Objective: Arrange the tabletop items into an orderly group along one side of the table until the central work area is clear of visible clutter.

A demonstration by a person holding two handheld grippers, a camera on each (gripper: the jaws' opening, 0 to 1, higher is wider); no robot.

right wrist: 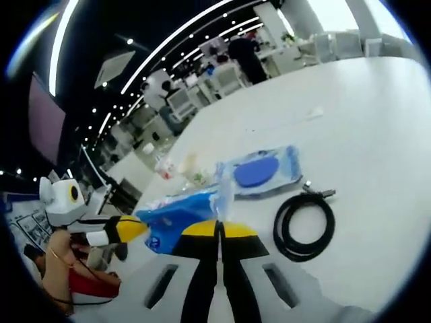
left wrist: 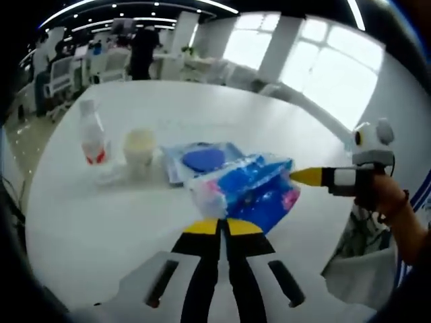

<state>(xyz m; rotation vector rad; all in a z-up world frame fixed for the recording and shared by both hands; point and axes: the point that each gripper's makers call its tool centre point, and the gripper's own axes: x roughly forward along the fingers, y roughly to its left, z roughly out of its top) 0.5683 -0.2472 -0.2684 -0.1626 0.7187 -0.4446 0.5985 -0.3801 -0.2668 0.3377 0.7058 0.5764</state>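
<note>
Blue plastic pack (left wrist: 252, 188), soft and crinkly, looks light and slippery; a pinch at its sealed edge should suit it best. It lies mid-worktop (left wrist: 101, 229), both grippers at it: left gripper (left wrist: 223, 227) jaws together at its near edge, right gripper (right wrist: 217, 230) jaws together pinching its film. Bottle (left wrist: 93, 140), cup (left wrist: 139, 149), pouch (right wrist: 259, 171) and cable (right wrist: 304, 225) lie nearby. No writing is legible.
</note>
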